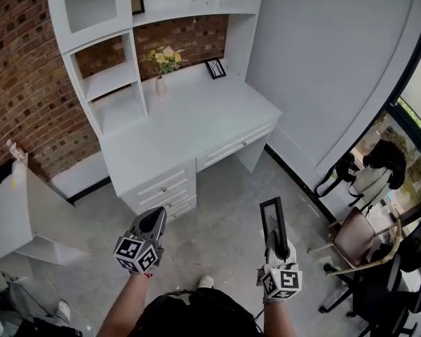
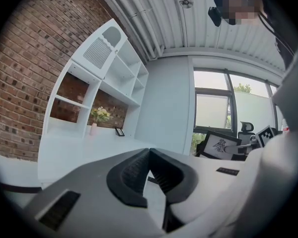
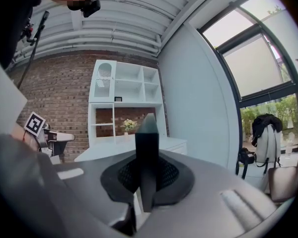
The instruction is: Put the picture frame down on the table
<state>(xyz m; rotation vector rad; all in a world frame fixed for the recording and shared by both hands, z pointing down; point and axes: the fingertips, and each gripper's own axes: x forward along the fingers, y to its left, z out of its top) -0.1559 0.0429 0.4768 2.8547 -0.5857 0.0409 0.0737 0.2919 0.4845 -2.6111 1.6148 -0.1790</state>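
I hold a black picture frame (image 1: 274, 220) upright over the grey floor, with my right gripper (image 1: 276, 247) shut on its lower edge. The right gripper view shows the frame (image 3: 148, 138) edge-on between the pads. In the left gripper view the frame (image 2: 220, 145) faces me and shows a dark print on white. My left gripper (image 1: 154, 222) is level with it on the left, shut with nothing in it. The white desk (image 1: 196, 121) stands ahead against the brick wall, well beyond both grippers.
On the desk's back stand a vase of yellow flowers (image 1: 161, 63) and a small framed picture (image 1: 215, 68). White shelves (image 1: 112, 83) rise over its left part. A low white table (image 1: 14, 216) is at left. Chairs (image 1: 365, 241) and a bag (image 1: 382, 161) crowd the right.
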